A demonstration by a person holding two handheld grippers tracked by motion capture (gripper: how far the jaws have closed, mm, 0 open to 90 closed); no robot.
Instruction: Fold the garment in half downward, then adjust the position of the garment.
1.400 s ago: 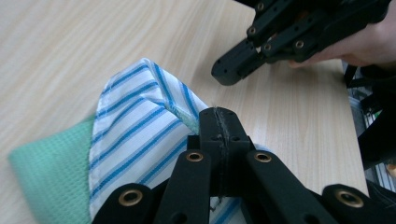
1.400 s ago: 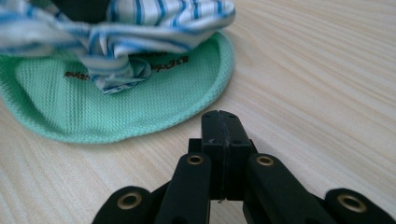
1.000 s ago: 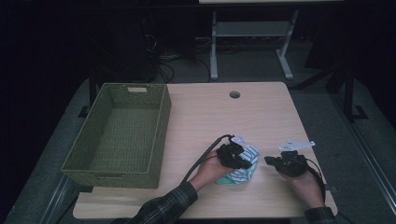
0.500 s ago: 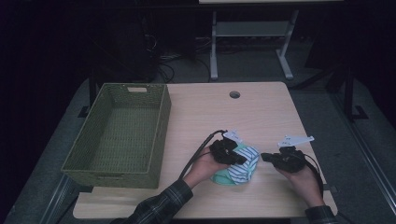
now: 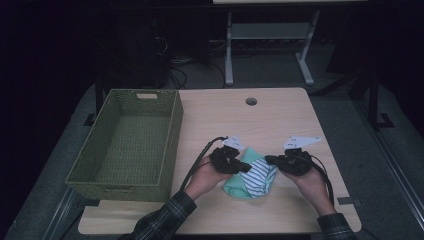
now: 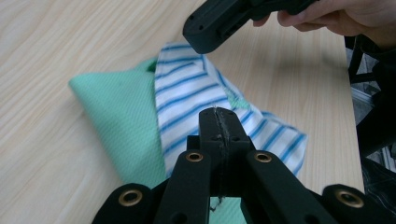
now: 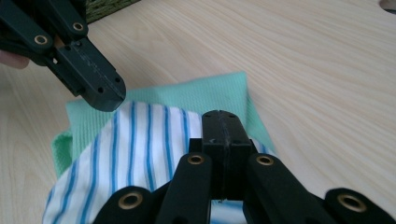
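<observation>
Lying between both grippers, the folded cloth [image 5: 251,177] sat just ahead of the left gripper [image 5: 244,167] and right gripper [image 5: 270,160] — jaws pressed together, empty.

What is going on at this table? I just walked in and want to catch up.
A person holds a gripper in each hand over a folded green cloth with a blue-striped white piece on top, near the front of the table. The left gripper and the right gripper both sit at the bundle with jaws closed; whether either pinches fabric is unclear. A green woven basket stands empty at the left.
</observation>
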